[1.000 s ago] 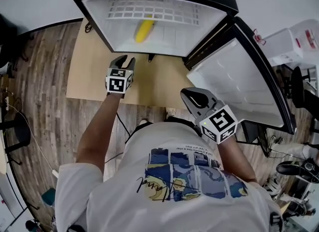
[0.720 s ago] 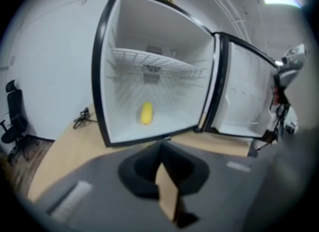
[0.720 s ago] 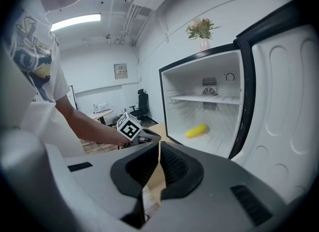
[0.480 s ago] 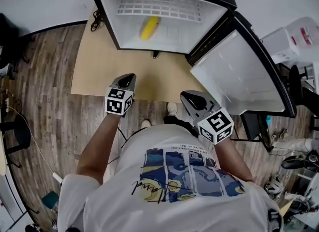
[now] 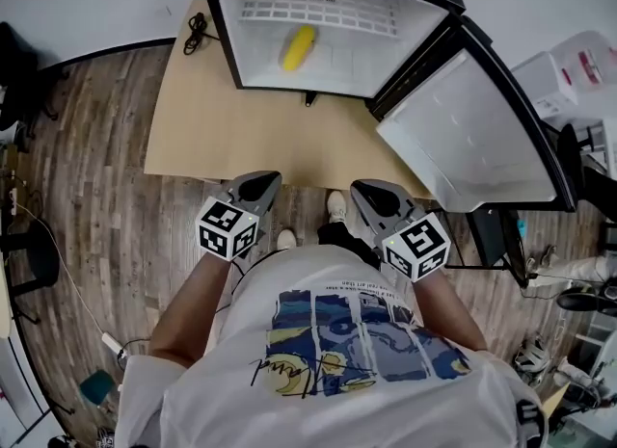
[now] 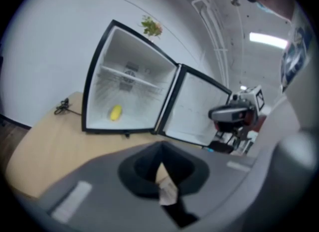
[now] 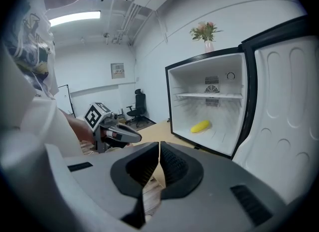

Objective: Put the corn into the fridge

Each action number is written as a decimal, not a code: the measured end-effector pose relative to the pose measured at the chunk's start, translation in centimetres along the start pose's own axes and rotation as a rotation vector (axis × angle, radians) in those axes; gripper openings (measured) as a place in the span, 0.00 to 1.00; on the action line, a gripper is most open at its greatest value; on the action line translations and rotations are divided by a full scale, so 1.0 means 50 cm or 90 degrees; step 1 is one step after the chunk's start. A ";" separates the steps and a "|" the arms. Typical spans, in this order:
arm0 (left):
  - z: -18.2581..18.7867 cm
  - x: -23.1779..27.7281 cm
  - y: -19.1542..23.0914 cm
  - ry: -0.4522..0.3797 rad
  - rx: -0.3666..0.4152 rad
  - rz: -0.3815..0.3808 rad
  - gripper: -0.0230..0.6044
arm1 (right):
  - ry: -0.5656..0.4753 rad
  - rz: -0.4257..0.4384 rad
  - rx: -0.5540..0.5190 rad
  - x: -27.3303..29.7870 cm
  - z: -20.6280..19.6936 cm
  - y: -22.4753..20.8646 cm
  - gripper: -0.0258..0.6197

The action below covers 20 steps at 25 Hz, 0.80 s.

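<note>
Left gripper [image 5: 260, 184]: fingers [image 6: 139, 172] clenched, nothing between. Right gripper [image 5: 372, 193]: fingers [image 7: 175, 168] clenched, empty. Both sit near the person's chest, well apart from the fridge [image 5: 386, 56]. Corn [image 5: 298, 47] lies inside, apparently on the bottom. Door [image 5: 472, 138] is wide open.

Wood flr [image 5: 87, 196] w/ tan mat [image 5: 222, 138], white walls [image 5: 77, 3].
</note>
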<state>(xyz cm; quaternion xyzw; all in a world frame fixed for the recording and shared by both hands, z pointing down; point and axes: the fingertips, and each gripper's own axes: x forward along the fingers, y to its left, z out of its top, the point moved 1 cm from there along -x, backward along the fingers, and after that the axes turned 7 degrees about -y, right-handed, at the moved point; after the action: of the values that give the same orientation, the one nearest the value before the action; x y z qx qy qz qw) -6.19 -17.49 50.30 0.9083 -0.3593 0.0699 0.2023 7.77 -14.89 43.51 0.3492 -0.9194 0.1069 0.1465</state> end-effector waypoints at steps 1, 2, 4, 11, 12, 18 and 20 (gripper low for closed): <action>0.003 -0.006 -0.013 -0.008 -0.009 -0.016 0.05 | 0.001 -0.001 0.000 0.000 -0.002 0.005 0.07; 0.005 -0.011 -0.025 -0.012 -0.014 -0.030 0.05 | 0.003 -0.002 0.000 0.000 -0.004 0.009 0.07; 0.006 -0.019 -0.044 -0.010 -0.005 -0.045 0.05 | 0.004 -0.001 -0.002 0.002 -0.006 0.017 0.07; -0.001 -0.045 -0.077 0.012 0.039 -0.069 0.05 | 0.001 0.000 -0.006 0.005 -0.011 0.046 0.06; -0.002 -0.049 -0.079 0.012 0.035 -0.074 0.05 | 0.001 0.001 -0.008 0.005 -0.011 0.049 0.06; -0.010 -0.078 -0.095 0.015 0.033 -0.082 0.05 | 0.005 0.004 -0.019 -0.002 -0.013 0.070 0.06; -0.008 -0.082 -0.097 0.015 0.033 -0.083 0.05 | 0.001 0.002 -0.021 -0.002 -0.009 0.072 0.06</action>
<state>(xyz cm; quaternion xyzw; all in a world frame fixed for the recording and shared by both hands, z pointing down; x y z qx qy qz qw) -5.91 -11.56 48.01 0.9338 -0.2952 0.0769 0.1869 5.50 -12.04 43.55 0.3452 -0.9215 0.0919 0.1525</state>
